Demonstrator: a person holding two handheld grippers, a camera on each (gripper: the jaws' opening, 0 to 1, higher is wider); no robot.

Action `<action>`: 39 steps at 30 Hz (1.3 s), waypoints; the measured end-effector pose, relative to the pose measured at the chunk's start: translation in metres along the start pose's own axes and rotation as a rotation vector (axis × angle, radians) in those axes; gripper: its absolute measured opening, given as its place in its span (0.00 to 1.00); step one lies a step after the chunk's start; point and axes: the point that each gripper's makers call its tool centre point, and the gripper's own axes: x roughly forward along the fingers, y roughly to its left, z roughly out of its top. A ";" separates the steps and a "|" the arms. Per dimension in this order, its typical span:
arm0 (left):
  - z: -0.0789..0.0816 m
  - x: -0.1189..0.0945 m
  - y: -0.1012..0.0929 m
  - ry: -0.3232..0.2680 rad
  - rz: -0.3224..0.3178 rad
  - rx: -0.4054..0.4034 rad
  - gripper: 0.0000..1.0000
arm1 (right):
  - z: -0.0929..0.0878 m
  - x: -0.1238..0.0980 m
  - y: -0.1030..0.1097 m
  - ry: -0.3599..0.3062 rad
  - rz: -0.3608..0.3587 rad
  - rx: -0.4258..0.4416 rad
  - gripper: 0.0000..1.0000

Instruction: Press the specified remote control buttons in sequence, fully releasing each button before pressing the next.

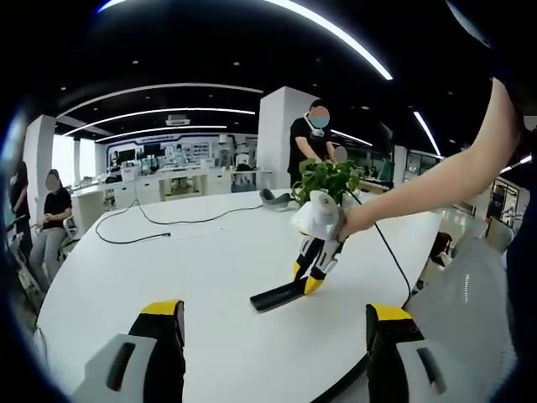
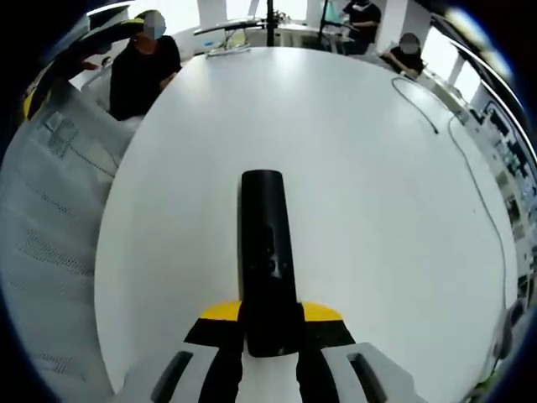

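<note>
A black remote control points forward over the round white table, buttons facing up. My right gripper is shut on its near end, yellow-tipped jaws pressed against both sides. In the left gripper view the same right gripper is held by a hand and slants down. The remote sticks out from it, with its far end low at the table top. My left gripper hovers over the near table edge, its jaws wide apart and nothing between them.
A potted green plant stands behind the right gripper. A black cable runs across the far side of the table. People stand and sit around the table. A white mesh chair back is close to the table's edge.
</note>
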 end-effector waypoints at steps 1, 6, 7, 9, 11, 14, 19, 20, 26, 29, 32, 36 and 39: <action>0.000 0.000 0.000 0.001 0.000 0.000 0.93 | 0.000 0.000 -0.001 0.001 0.000 0.000 0.21; -0.001 0.000 0.001 0.005 0.003 0.005 0.93 | 0.000 0.000 -0.006 0.004 -0.001 0.001 0.21; -0.001 0.000 0.001 0.004 0.005 0.006 0.93 | 0.000 0.000 -0.007 0.006 -0.001 0.001 0.21; 0.000 0.000 0.002 0.001 0.008 0.005 0.93 | -0.001 0.000 -0.008 0.007 -0.001 0.001 0.21; -0.001 0.000 0.002 0.003 0.007 0.004 0.93 | -0.001 0.000 -0.009 0.008 -0.002 -0.003 0.21; -0.001 0.001 0.002 0.006 0.007 0.006 0.93 | -0.001 0.000 -0.011 0.009 -0.001 -0.004 0.21; -0.002 0.001 0.002 0.009 0.007 0.004 0.93 | -0.001 0.000 -0.016 0.010 -0.003 -0.001 0.21; -0.002 0.001 0.003 0.009 0.008 0.006 0.93 | -0.001 -0.001 -0.016 0.010 -0.004 0.003 0.21; -0.002 0.001 0.003 0.010 0.006 0.001 0.93 | -0.001 -0.001 -0.019 0.009 -0.007 0.006 0.22; -0.003 0.001 0.003 0.015 0.010 0.014 0.93 | -0.001 -0.001 -0.017 0.007 -0.024 0.012 0.22; -0.004 0.001 0.004 0.019 0.014 0.025 0.94 | -0.002 -0.002 -0.018 -0.019 -0.033 0.041 0.22; -0.004 0.001 0.004 0.017 0.015 0.026 0.94 | 0.001 -0.001 -0.015 -0.078 -0.033 0.127 0.27; -0.004 0.001 0.004 0.018 0.018 0.030 0.94 | 0.002 -0.001 -0.014 -0.137 -0.068 0.163 0.32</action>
